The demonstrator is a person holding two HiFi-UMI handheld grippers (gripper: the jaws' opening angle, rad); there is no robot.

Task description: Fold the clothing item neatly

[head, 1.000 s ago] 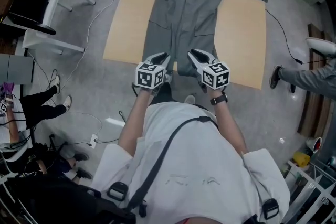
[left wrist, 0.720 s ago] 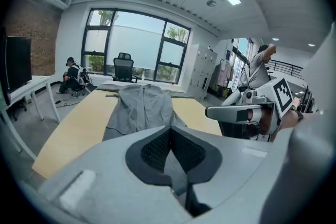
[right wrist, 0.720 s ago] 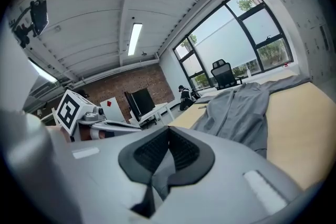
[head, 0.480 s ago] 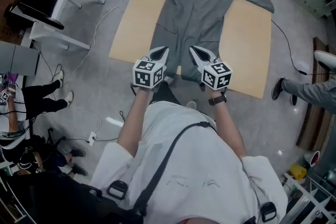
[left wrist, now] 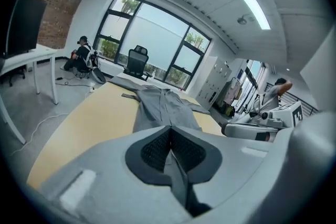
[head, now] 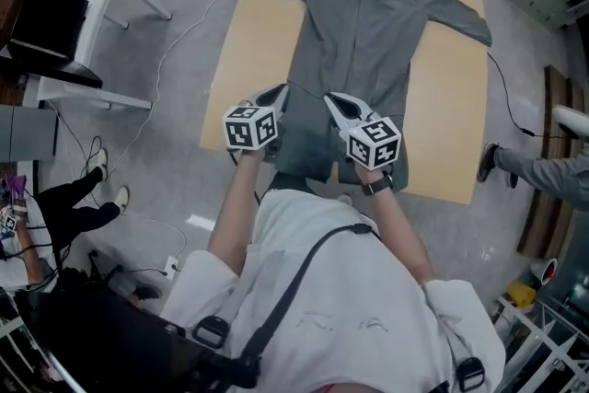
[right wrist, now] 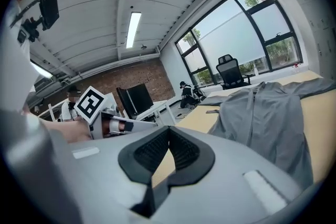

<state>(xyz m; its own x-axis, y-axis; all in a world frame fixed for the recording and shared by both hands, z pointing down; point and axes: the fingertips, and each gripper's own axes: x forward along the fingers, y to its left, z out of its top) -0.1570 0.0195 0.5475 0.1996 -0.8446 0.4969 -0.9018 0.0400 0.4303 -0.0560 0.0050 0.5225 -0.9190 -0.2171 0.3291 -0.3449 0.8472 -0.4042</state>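
A grey long-sleeved coverall lies flat on a tan mat, collar at the far end and sleeves spread. My left gripper is shut on the left leg's end, and a grey strip of cloth runs down between its pads in the left gripper view. My right gripper is shut on the right leg's end, with dark cloth pinched below its pads in the right gripper view. Both hold the leg ends raised over the thigh part, side by side. The cloth under the grippers is hidden.
A white desk with a black monitor stands left of the mat, and cables trail over the grey floor. A person sits at the left edge. Another person's leg reaches in at the right. An office chair stands beyond the collar.
Both grippers have moved forward from the mat's near edge toward the collar, carrying the leg ends up and over the garment.
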